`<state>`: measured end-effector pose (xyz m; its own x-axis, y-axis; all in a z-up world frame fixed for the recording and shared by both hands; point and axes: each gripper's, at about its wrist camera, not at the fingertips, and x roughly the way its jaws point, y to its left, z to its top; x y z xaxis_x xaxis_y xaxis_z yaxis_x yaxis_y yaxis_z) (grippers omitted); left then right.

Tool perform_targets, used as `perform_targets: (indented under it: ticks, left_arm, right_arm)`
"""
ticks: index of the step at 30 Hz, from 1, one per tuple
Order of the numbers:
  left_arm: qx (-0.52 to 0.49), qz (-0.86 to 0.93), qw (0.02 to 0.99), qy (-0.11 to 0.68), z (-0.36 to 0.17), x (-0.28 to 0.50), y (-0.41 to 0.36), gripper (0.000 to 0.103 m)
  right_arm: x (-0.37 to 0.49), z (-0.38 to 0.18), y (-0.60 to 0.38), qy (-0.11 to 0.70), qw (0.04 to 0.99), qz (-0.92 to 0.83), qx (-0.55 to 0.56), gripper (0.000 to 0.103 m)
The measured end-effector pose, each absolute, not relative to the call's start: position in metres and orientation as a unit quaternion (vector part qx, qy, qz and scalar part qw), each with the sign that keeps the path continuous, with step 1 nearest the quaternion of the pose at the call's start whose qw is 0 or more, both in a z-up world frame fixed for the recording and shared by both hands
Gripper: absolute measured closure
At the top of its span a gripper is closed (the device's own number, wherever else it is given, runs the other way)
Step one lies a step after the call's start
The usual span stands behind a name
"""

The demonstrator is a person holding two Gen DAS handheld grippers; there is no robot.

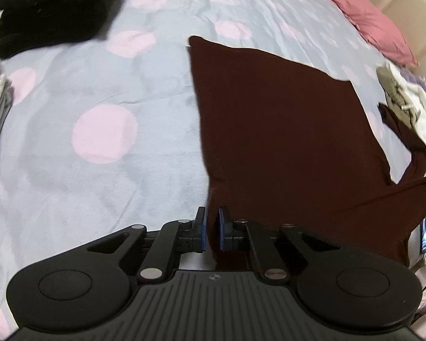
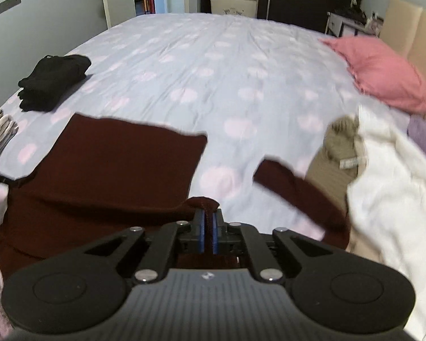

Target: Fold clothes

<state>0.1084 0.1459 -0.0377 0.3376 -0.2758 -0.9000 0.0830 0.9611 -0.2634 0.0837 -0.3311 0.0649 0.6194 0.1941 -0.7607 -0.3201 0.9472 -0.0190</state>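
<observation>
Spreading across a pale blue bedspread (image 2: pixel 227 56) dotted with pink circles: a dark maroon garment (image 1: pixel 269 119), pinched at two points along its near edge. Closing narrowly on the cloth, the left gripper (image 1: pixel 212 231), blue pads clamped on a fold of the near hem. Pinching a small bunched tip of the same garment (image 2: pixel 122 170), the right gripper (image 2: pixel 208 231), probably lifting that edge to carry it over for a fold. Trailing loose toward a heap of white and beige laundry (image 2: pixel 383 184), one maroon sleeve (image 2: pixel 295 196). Sitting well apart at the far left, a folded black stack (image 2: pixel 52 81), likely finished. Showing no readable writing or brand; one small label on the heap too blurred to read.
</observation>
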Motion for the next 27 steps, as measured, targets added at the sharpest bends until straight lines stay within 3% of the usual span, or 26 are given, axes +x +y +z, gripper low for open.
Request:
perform_targets:
  ticks: [14, 27]
  left_arm:
    - [-0.143, -0.113, 0.817, 0.547, -0.037, 0.103, 0.176, 0.097]
    - [-0.188, -0.121, 0.799, 0.558, -0.055, 0.102, 0.197, 0.097]
  right_arm:
    - [0.259, 0.133, -0.169, 0.345, 0.885, 0.177, -0.256, 0.097]
    - [0.379, 0.075, 0.017, 0.325, 0.856, 0.235, -0.327, 0.097]
